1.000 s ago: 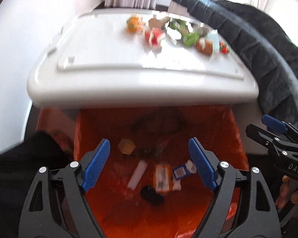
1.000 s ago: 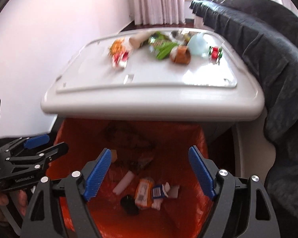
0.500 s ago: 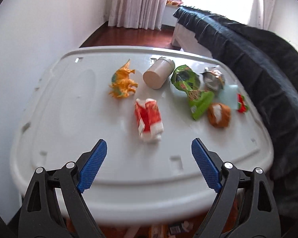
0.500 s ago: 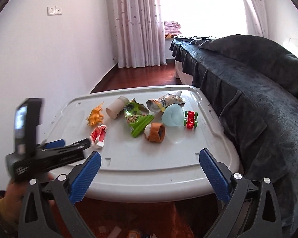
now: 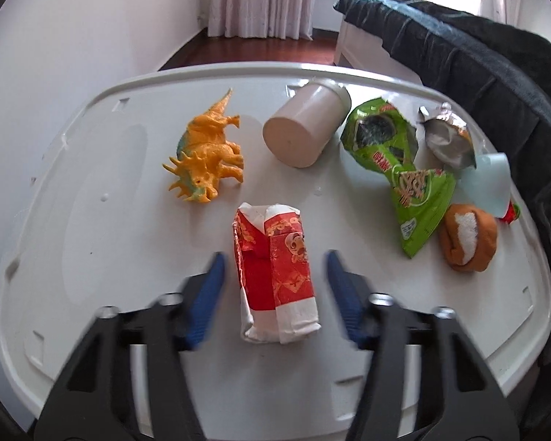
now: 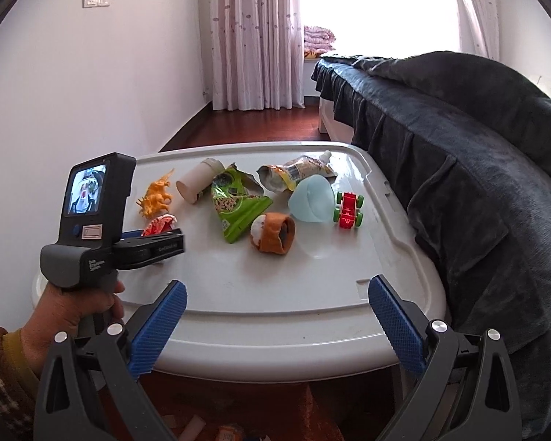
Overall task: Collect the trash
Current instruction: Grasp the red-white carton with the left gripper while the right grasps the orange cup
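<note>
A dark blanket [image 6: 459, 154] is draped over the bed along the right side of the white tabletop [image 6: 275, 286]. On the tabletop, the trash and toys are laid out: a green snack bag [image 5: 404, 169], a beige cup [image 5: 305, 125] lying on its side, an orange dinosaur toy [image 5: 205, 158], a pale blue bowl [image 6: 310, 198], a silver wrapper [image 5: 446, 139], a brown plush item [image 5: 466, 237] and a red toy car [image 6: 348, 209]. The red-and-white wrapper [image 5: 275, 272] is located at the near middle of the tabletop, between the blue fingers [image 5: 207, 301] of the left gripper [image 5: 273, 297]. These fingers have just been closing and are blurred; a narrow gap is seen on each side, so the wrapper is not yet pinched. The right gripper [image 6: 275, 327] is held over the near tabletop edge with fingers [image 6: 158, 327] spread wide and nothing between them. The left gripper's handle is held by a hand [image 6: 69, 316].
</note>
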`<move>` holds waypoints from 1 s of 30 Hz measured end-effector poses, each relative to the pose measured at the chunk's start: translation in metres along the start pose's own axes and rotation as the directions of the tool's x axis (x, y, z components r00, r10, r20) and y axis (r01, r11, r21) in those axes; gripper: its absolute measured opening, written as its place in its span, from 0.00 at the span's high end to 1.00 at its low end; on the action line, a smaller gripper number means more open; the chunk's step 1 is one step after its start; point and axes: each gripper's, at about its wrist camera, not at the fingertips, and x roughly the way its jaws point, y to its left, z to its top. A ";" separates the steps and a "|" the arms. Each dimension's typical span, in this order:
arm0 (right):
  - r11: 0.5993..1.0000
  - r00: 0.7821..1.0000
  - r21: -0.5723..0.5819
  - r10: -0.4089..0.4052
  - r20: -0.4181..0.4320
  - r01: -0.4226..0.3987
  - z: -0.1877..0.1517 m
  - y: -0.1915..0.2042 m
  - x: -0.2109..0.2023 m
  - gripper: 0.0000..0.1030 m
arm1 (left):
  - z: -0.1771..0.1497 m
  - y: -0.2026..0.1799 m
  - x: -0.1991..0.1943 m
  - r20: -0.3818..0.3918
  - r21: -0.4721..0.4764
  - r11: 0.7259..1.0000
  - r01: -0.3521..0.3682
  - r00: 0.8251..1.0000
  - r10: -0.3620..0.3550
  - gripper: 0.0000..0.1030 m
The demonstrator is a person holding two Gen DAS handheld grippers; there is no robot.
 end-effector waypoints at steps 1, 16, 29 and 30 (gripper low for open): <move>1.000 1.000 0.004 -0.005 -0.004 0.005 0.001 -0.001 0.003 0.05 | -0.001 0.002 0.001 0.000 0.004 1.000 -0.001 1.000 0.001 0.66; 0.995 0.994 -0.044 -0.091 -0.065 0.088 0.029 0.014 0.114 0.06 | -0.042 0.034 -0.078 0.116 -0.021 0.997 0.072 0.991 -0.069 0.73; 0.995 0.978 -0.035 -0.102 -0.180 0.097 0.042 0.018 0.180 0.38 | -0.052 0.036 -0.094 0.135 -0.011 0.991 0.131 0.983 -0.128 0.73; 0.995 0.977 -0.041 -0.101 -0.190 0.095 0.042 0.019 0.183 0.44 | -0.052 0.036 -0.094 0.134 -0.009 0.991 0.134 0.982 -0.132 0.73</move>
